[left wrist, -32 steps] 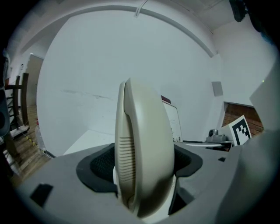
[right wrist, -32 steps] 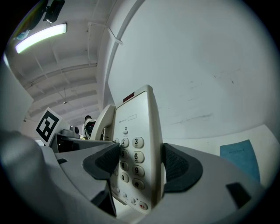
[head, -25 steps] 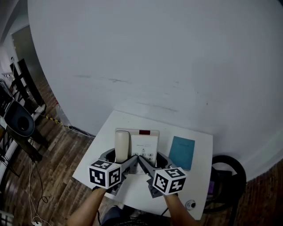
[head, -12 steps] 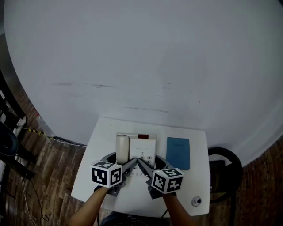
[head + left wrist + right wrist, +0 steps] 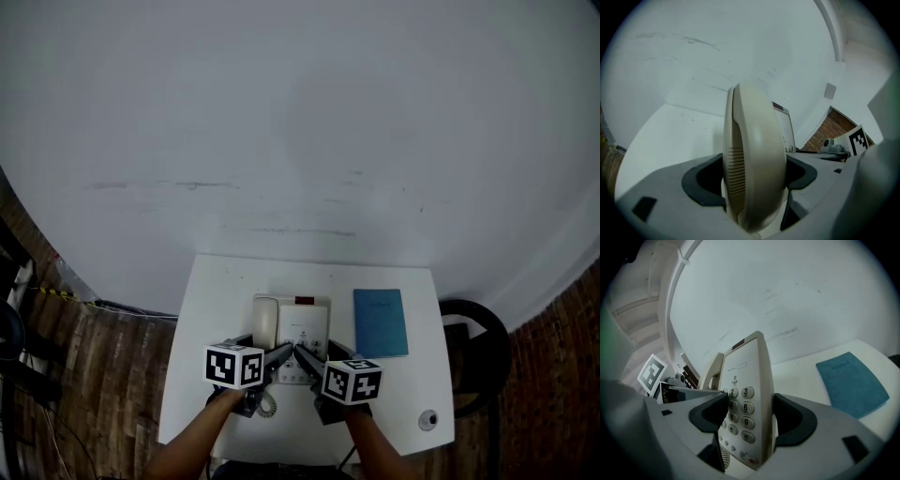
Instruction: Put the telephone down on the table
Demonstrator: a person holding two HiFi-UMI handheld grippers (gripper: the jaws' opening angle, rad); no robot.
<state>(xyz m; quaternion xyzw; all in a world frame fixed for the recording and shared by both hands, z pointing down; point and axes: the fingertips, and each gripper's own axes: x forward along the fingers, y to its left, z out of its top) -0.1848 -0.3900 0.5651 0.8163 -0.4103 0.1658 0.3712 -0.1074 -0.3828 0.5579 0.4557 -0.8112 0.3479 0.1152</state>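
A cream desk telephone with its handset on the left side is over the middle of the small white table. My left gripper is shut on the handset, which fills the space between the jaws of the left gripper. My right gripper is shut on the keypad side of the telephone, with the buttons showing between the jaws of the right gripper. The coiled cord hangs by the left gripper. I cannot tell whether the telephone rests on the table.
A blue notebook lies flat on the table right of the telephone, also seen in the right gripper view. A small round object sits near the table's front right corner. A black round stool stands at the right. A white wall is behind.
The head view has swung, so the table sits lower and more central in the frame. Both grippers still hold the telephone, which has shifted slightly toward the table's near side; the cord now shows.
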